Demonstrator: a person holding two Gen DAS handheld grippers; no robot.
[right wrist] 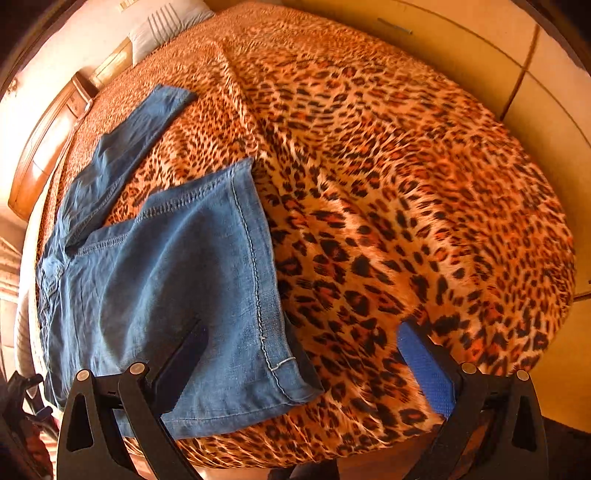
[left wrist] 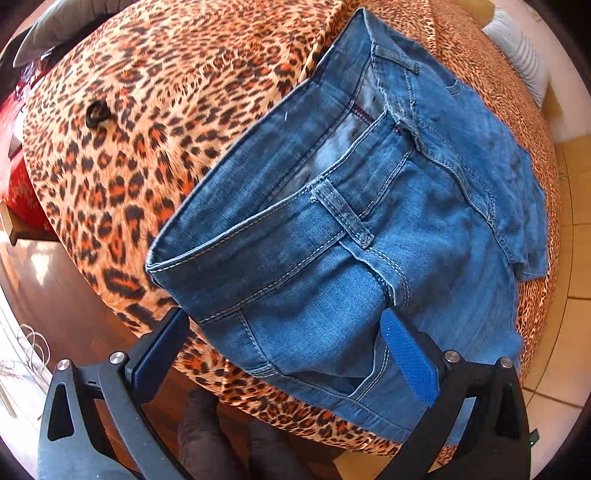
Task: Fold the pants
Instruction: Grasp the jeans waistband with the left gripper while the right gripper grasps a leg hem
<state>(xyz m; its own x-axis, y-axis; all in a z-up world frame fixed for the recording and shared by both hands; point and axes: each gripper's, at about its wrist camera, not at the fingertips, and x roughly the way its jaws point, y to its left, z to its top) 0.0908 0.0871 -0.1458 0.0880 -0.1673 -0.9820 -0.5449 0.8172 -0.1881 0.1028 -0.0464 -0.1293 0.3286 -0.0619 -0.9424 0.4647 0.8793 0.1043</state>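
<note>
Blue denim pants (left wrist: 369, 221) lie on a leopard-print bedspread (left wrist: 147, 129). In the left wrist view the waistband end faces me, its opening gaping, with belt loops and a front pocket showing. My left gripper (left wrist: 291, 354) is open, its fingers either side of the waistband corner near the bed's edge. In the right wrist view the leg ends of the pants (right wrist: 177, 280) lie at the left, one hem close by, the other leg further back. My right gripper (right wrist: 306, 358) is open above the near hem corner, not holding it.
The bedspread (right wrist: 406, 184) covers the bed to the right of the pants. A white pillow (right wrist: 166, 26) and wooden headboard (right wrist: 48, 147) are at the far end. A small black ring (left wrist: 96, 112) lies on the bedspread. Tiled floor (left wrist: 569, 258) lies beside the bed.
</note>
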